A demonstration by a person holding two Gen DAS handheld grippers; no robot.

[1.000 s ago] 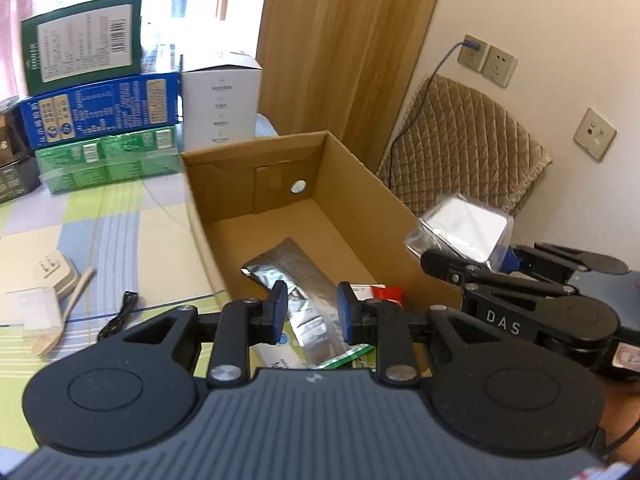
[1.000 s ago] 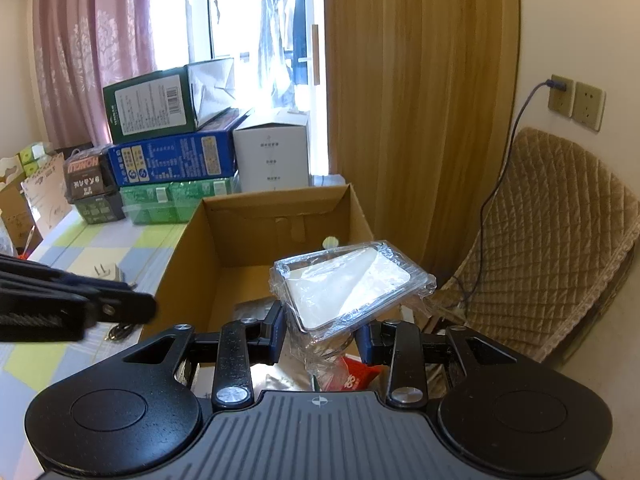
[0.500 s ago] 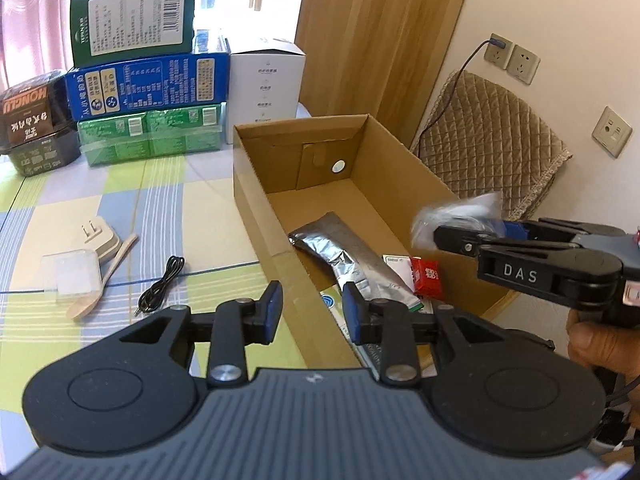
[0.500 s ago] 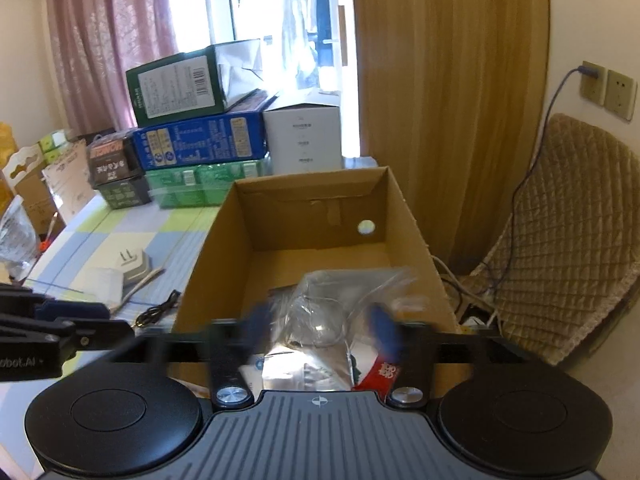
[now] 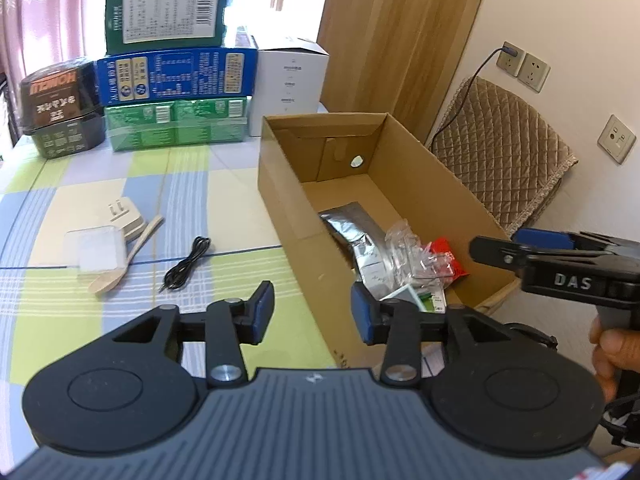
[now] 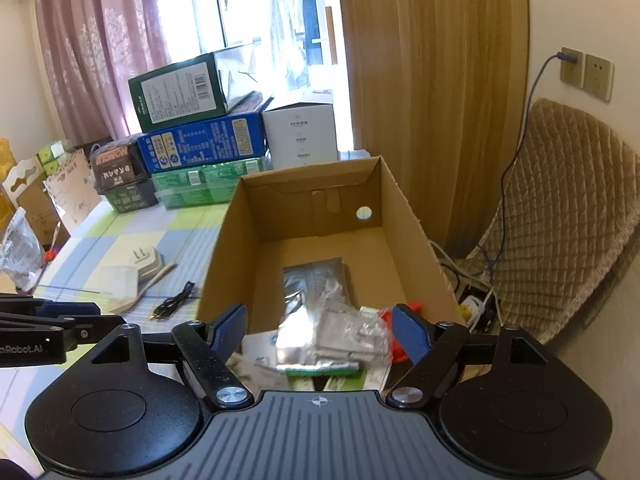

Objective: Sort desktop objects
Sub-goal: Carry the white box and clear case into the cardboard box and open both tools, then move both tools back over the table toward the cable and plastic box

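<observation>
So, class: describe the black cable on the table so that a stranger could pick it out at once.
Start at the open cardboard box on the checked tablecloth. Just left of it lies the black cable, loosely folded. It is the only dark, thin thing there; the wooden spoon and white plug beside it are pale.

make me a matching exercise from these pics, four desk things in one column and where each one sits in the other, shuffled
Things
1. silver foil pouch
2. black cable
3. dark green box
4. wooden spoon

Places
A. top of the stack of boxes at the far end of the table
B. inside the cardboard box
C. on the tablecloth, between the spoon and the cardboard box
D. on the tablecloth, beside the white plug adapter

Pairs: 1-B, 2-C, 3-A, 4-D
</observation>
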